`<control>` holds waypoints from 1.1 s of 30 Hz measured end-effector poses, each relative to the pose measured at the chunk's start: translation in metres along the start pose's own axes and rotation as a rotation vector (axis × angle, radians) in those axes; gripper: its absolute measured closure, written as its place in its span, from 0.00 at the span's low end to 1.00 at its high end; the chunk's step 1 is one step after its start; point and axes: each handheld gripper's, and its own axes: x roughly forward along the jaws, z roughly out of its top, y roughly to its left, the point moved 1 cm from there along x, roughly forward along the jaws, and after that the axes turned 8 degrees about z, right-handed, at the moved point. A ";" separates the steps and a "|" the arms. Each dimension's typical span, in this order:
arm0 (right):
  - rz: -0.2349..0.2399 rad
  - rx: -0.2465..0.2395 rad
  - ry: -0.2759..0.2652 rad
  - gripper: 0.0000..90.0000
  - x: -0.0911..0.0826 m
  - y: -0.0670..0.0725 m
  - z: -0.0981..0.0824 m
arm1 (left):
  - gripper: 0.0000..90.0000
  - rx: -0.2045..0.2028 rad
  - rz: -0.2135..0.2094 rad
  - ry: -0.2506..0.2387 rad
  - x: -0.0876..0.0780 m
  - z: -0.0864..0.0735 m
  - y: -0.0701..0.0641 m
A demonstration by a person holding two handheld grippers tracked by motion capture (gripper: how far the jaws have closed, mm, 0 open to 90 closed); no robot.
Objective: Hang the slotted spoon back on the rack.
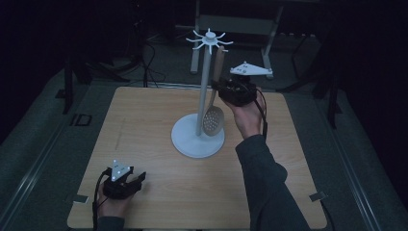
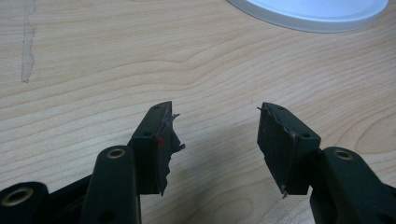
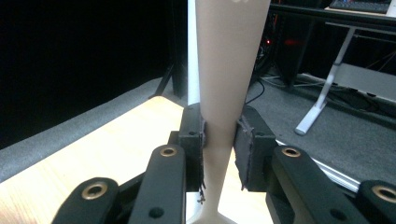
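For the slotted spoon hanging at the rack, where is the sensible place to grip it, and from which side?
Grip the slotted spoon on its flat wooden handle, above the round perforated bowl, coming from the side away from the rack's pole. The handle hangs upright and narrows between the jaws; the right gripper is shut on it there.

Table (image 1: 159, 187): light wood top, rounded corners, sits on grey floor (image 1: 43, 139). White round rack base (image 1: 192, 142) rests on it, slightly right of centre toward the far half, pole going straight up from it. Left gripper (image 1: 126, 182) down at the near-left corner, looks to be resting on the top, can't confirm contact. Faint pale scuff (image 2: 28, 46) in the grain in the left gripper view. Small grey tabs at the near corners (image 1: 81, 198).
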 end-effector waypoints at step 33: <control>-0.014 -0.006 0.030 0.56 -0.025 -0.007 -0.035 | 0.50 -0.001 0.002 -0.003 0.000 0.000 0.001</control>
